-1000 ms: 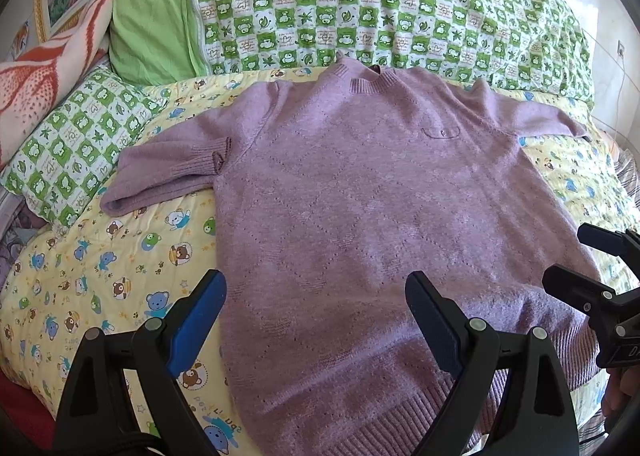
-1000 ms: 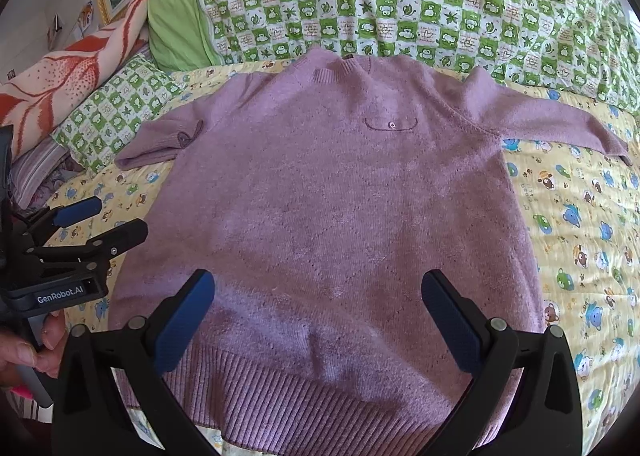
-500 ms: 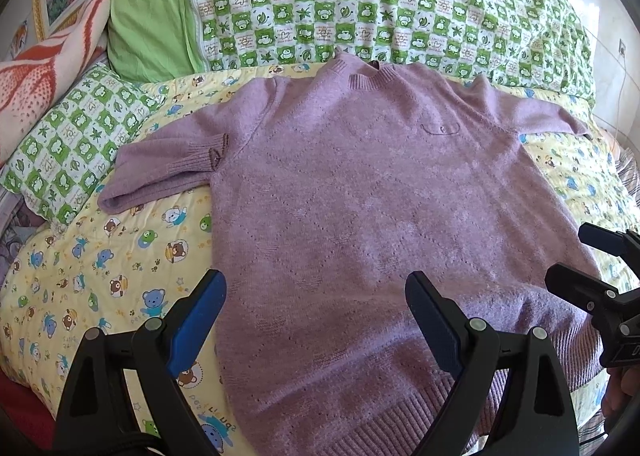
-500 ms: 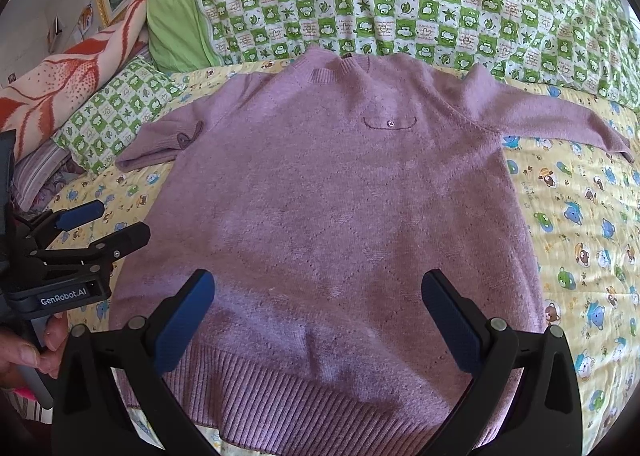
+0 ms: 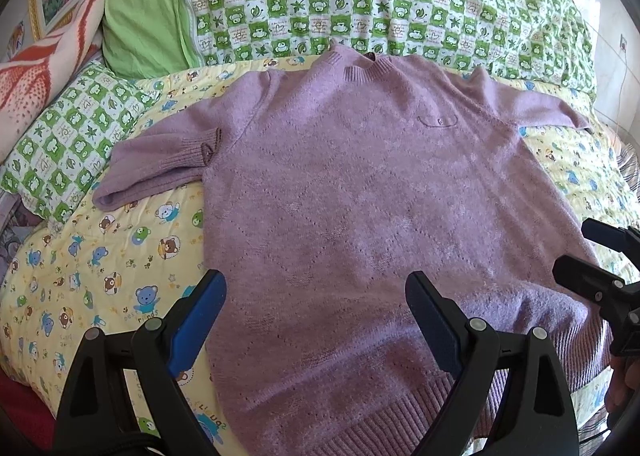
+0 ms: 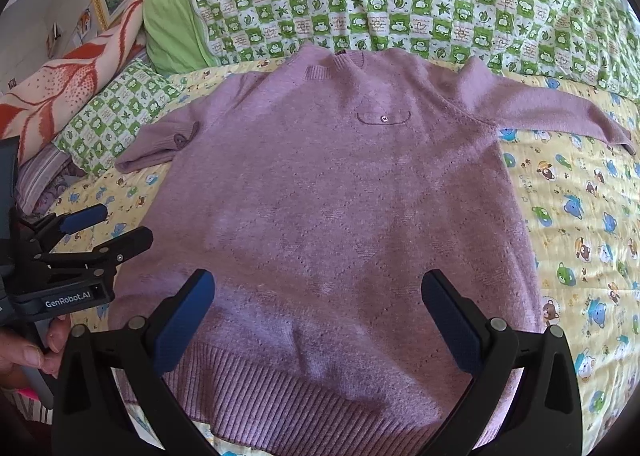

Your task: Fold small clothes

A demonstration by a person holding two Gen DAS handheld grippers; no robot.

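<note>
Clearly soft and limp, the lilac knitted sweater [image 5: 360, 216] lay flat on the bed's cartoon-print sheet [image 5: 100, 264], directly ahead of both jaws. Left gripper [image 5: 316, 296] and right gripper [image 6: 318, 296] stood apart, empty; its ribbed hem [image 6: 300, 388] looked the firmest hold.

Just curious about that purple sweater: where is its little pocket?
In both views the pocket sits high on the sweater, right of centre, just below the neckline.

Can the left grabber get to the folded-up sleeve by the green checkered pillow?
Probably yes. The left tool is open and empty, and the folded sleeve lies uncovered on the cartoon bear sheet, ahead to its left. Nothing sits between them.
</note>
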